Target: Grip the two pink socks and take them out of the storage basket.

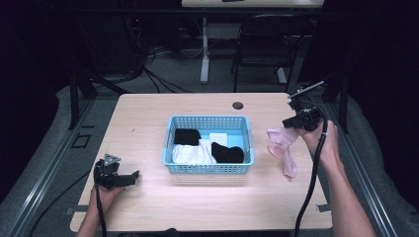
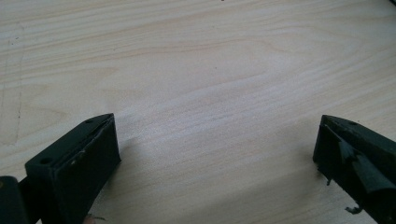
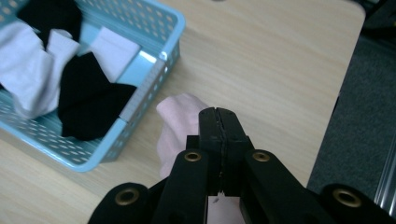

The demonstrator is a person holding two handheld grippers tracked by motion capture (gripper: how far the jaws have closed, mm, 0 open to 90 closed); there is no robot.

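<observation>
Right gripper (image 1: 291, 124) at the table's right side, jaws pressed together on a pale pink fabric sock (image 1: 282, 145). High view: the sock hangs from the jaw tips, lower end draped on the light wooden table (image 1: 148, 113), just right of the light blue perforated plastic basket (image 1: 207, 169). Right gripper view: pink cloth runs under the closed jaws; how much fabric is actually pinched is hidden, probably only an edge.

Basket already holds black socks (image 1: 227, 153) and white socks (image 1: 191, 154). Judged step: carry the pink sock over the rim and drop it in.

Left gripper (image 1: 129, 178) rests low near the front left of the table, jaws well apart, nothing between them, bare wood below.

Risks:
- Thin pinch: sock may slip out during the lift and land on the table short of the basket.
- Trailing end could snag the basket's near wall and drag or tip the light basket, since the left gripper is not steadying it.
- Releasing too early leaves the sock draped over the rim.
</observation>
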